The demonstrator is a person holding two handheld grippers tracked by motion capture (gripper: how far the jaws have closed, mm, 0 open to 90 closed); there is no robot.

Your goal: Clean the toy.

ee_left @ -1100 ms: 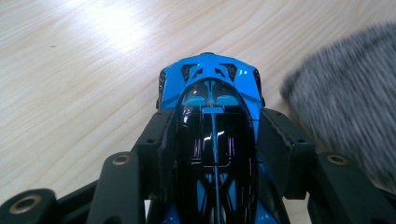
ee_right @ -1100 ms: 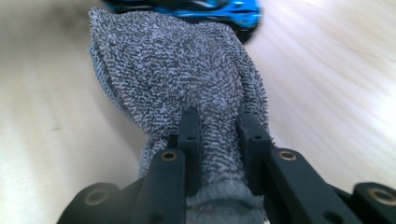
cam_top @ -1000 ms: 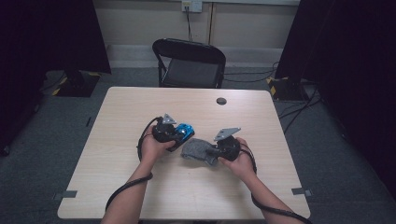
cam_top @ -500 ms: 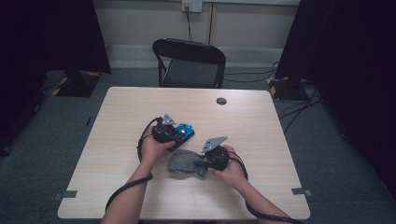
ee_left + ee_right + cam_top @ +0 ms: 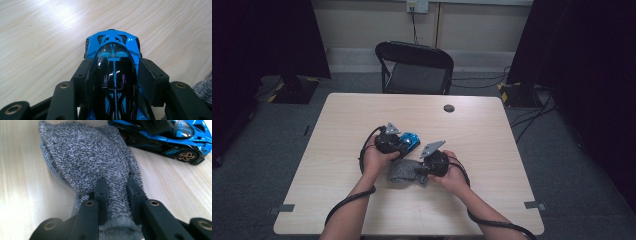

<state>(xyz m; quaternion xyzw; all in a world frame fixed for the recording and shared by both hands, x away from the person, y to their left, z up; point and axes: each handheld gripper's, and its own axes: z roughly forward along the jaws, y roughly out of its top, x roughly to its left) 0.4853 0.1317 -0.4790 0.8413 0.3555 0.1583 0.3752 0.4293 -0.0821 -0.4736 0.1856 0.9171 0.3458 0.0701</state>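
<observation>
- While the left gripper (image 5: 113,82) pinches the blue toy car (image 5: 113,53) across its sides near the table's (image 5: 492,130) middle, keeping that hold steady looks like the first requirement.
- Right gripper (image 5: 117,187): jaws pressed onto a bunched fold of grey terry cloth (image 5: 85,157), which lies just beside the car, toward the near edge.
- Judgement: wipe with the loose cloth end, not the jaws, to spare the paint.
- Risk: too much side push may roll the car out of its hold.
</observation>
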